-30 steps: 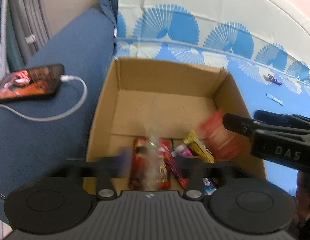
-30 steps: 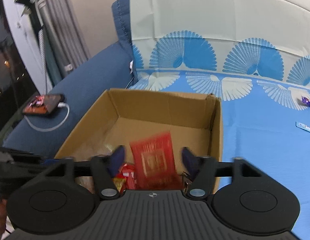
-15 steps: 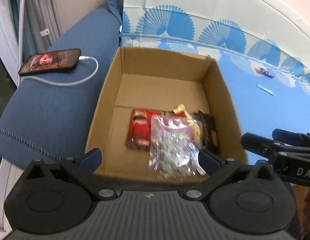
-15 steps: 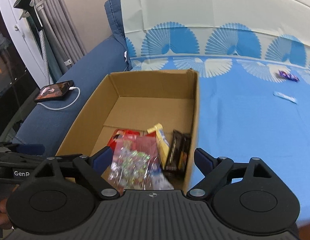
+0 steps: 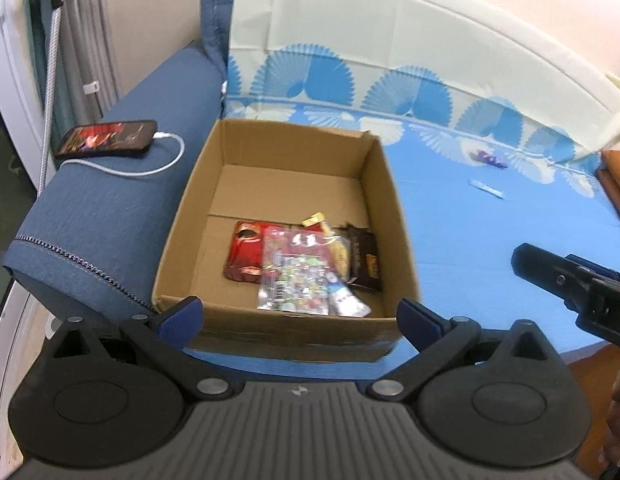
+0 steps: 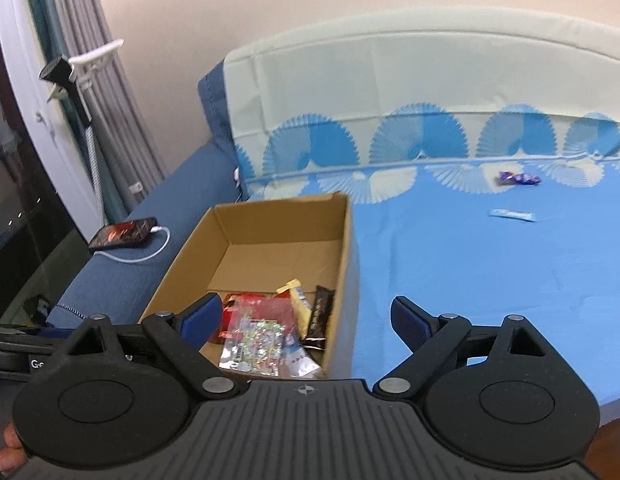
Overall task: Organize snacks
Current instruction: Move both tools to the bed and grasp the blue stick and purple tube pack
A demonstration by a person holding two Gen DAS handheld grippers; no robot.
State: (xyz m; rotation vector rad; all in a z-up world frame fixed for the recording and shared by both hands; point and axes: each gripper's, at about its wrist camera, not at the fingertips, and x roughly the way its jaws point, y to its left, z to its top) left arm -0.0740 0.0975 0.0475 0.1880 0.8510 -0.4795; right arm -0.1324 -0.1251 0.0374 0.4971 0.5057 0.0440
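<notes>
1. Snacks left to collect: purple wrapped candy (image 6: 518,178) and a thin light-blue sachet (image 6: 512,214), both lying loose on the blue bed sheet (image 6: 490,280), far right, well apart from the box.
2. Handling guess: both light, soft and crinkly. The sachet lies flat on soft bedding, so pads will likely press into the sheet; pinch across its short width at mid-length. The candy is lumpier; take it across the body, not by the twisted ends.
3. Cardboard box (image 5: 374,184) sits at the near left of the bed, against the blue sofa arm (image 5: 109,208). Already inside, at the near end: clear candy bag (image 5: 297,284) on top, red packet (image 5: 245,252), yellow bar (image 6: 297,296), dark bar (image 6: 320,316).
4. Right tool (image 6: 305,320): jaws opening, nothing between them. Left tool (image 5: 299,312): released, wide apart, empty.
5. Phone on charge cable (image 5: 107,138) lies on the sofa arm, off the reach path.
</notes>
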